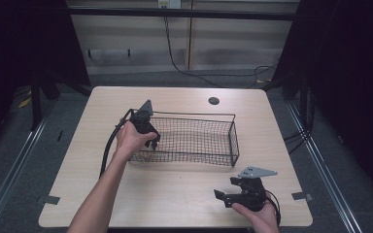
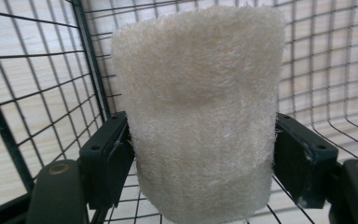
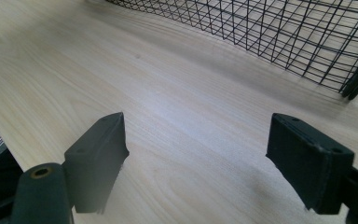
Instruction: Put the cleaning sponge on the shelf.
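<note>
A black wire basket stands in the middle of the wooden table. My left gripper reaches into the basket's left end from above. In the left gripper view its jaws are shut on a cream fibrous loofah sponge, which stands upright between the pads, with the basket's mesh wall right behind it and the mesh floor below. My right gripper rests low near the table's front right edge, held in a hand. Its jaws stand wide open over bare wood, with nothing between them.
The basket's near wall and right corner lie ahead of the right gripper. A dark round grommet sits in the table near the far edge. A cable trails from the left gripper. Bare tabletop lies in front of the basket.
</note>
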`<state>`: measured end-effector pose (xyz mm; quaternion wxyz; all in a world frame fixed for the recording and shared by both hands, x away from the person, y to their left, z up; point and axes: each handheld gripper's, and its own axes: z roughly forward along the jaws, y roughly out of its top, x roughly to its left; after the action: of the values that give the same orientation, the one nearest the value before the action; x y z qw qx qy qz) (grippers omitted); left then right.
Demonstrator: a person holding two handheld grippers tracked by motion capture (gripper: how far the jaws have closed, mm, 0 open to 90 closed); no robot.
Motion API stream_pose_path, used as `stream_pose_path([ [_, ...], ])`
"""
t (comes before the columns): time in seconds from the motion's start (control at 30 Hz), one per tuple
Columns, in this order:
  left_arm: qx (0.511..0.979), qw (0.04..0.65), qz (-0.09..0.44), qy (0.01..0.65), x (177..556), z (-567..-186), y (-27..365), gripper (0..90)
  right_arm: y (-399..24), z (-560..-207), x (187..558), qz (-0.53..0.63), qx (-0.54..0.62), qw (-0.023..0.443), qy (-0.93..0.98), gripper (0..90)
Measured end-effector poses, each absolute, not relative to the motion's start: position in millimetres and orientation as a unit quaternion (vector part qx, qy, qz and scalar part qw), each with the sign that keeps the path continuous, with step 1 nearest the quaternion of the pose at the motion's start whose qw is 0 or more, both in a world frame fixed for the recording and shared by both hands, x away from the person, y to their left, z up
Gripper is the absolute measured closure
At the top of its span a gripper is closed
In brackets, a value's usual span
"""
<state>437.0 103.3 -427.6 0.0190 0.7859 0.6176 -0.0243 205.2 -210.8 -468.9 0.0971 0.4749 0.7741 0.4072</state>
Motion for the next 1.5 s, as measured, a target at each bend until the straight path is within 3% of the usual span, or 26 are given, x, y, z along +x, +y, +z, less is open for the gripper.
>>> stream_pose_path([
  [0.83,0.782,0.005,-0.040,0.622,438.4,-441.4,103.4,26.3,-211.0,-468.8,205.4,0.408,0.475,0.095,0.774,19.7],
  [1.23,0.788,0.017,-0.046,0.614,437.8,-439.1,103.5,17.8,-211.4,-468.4,205.2,0.408,0.478,0.096,0.772,19.6],
  [1.5,0.791,0.034,-0.052,0.609,436.2,-435.1,103.6,18.0,-211.2,-468.0,205.0,0.408,0.477,0.097,0.773,19.6],
])
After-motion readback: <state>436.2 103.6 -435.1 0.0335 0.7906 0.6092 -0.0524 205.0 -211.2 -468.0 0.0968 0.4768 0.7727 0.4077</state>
